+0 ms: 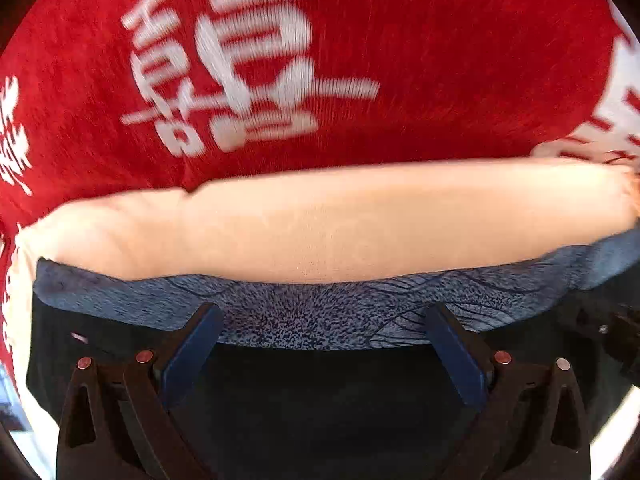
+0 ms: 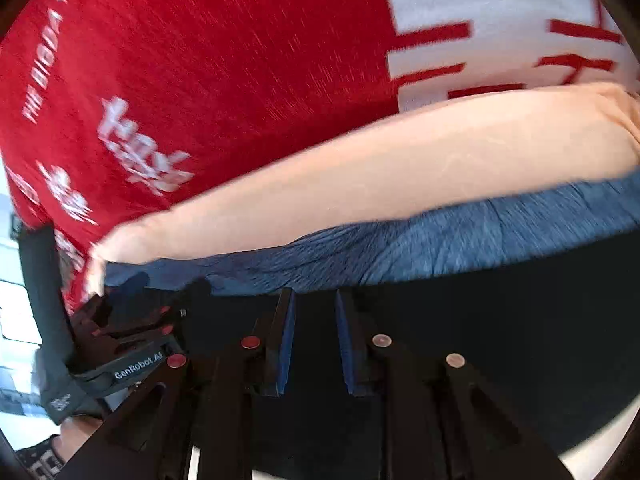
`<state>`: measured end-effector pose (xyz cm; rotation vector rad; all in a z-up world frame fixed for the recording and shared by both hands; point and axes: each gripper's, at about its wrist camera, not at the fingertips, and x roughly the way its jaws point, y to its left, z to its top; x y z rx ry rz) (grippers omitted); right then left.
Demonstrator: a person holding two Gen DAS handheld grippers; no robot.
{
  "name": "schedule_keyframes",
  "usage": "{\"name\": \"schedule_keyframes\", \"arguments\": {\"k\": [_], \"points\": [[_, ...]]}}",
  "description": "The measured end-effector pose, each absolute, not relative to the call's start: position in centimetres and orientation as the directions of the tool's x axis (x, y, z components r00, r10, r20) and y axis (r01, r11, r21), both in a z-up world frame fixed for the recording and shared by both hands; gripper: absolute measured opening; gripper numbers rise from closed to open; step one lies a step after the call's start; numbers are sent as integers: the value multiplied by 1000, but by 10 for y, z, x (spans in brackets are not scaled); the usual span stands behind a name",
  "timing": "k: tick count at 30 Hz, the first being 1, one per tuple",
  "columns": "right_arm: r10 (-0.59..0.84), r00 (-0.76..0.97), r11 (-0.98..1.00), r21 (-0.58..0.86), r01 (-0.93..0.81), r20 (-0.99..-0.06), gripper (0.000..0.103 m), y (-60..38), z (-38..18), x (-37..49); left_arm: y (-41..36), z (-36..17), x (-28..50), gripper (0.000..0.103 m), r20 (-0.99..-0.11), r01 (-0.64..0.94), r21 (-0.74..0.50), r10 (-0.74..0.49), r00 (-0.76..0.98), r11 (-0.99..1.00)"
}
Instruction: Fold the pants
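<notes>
The pants (image 1: 320, 224) are a peach garment lying in a long band across the red cloth, with a blue patterned fabric edge (image 1: 320, 316) just in front of it. They also show in the right wrist view (image 2: 380, 176), with the blue edge (image 2: 440, 240) below. My left gripper (image 1: 320, 320) is open, its blue-padded fingers spread wide at the blue edge, nothing between them. My right gripper (image 2: 316, 300) has its fingers a narrow gap apart, just short of the blue edge, holding nothing. The left gripper (image 2: 132, 320) shows at the left of the right wrist view.
A red cloth with white characters (image 1: 360, 60) covers the surface behind the pants; it also shows in the right wrist view (image 2: 220, 60). A dark surface (image 2: 500, 320) lies under both grippers. The person's black-sleeved arm (image 2: 44, 300) is at the left.
</notes>
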<state>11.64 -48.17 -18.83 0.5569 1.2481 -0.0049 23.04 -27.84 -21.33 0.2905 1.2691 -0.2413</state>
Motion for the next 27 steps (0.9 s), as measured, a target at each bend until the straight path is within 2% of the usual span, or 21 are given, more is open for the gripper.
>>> {"name": "schedule_keyframes", "arguments": {"k": [3, 5, 6, 11, 14, 16, 20, 27], "points": [[288, 362, 874, 398, 279, -887, 14, -498, -188, 118, -269, -219, 237, 103, -956, 295, 36, -52, 287, 955], [175, 368, 907, 295, 300, -913, 15, -514, -183, 117, -265, -220, 238, 103, -952, 293, 50, -43, 303, 955], [111, 356, 916, 235, 326, -928, 19, -525, -183, 116, -265, -220, 239, 103, -952, 295, 50, -44, 302, 954], [-32, 343, 871, 142, 470, -939, 17, -586, -179, 97, -270, -220, 240, 103, -950, 308, 77, -24, 312, 948], [-122, 339, 830, 91, 550, -933, 21, -606, -159, 72, -275, -219, 241, 103, -950, 303, 79, -21, 312, 950], [-120, 359, 809, 118, 576, -926, 23, -615, -146, 47, -275, -216, 236, 103, -952, 296, 80, -16, 307, 952], [-89, 355, 789, 152, 595, -930, 47, -617, -137, -2, -273, -195, 216, 103, -947, 320, 110, 1, 321, 941], [7, 330, 727, 232, 647, -944, 47, -605, -149, -81, -290, -165, 172, 103, -955, 389, 86, -35, 294, 917]]}}
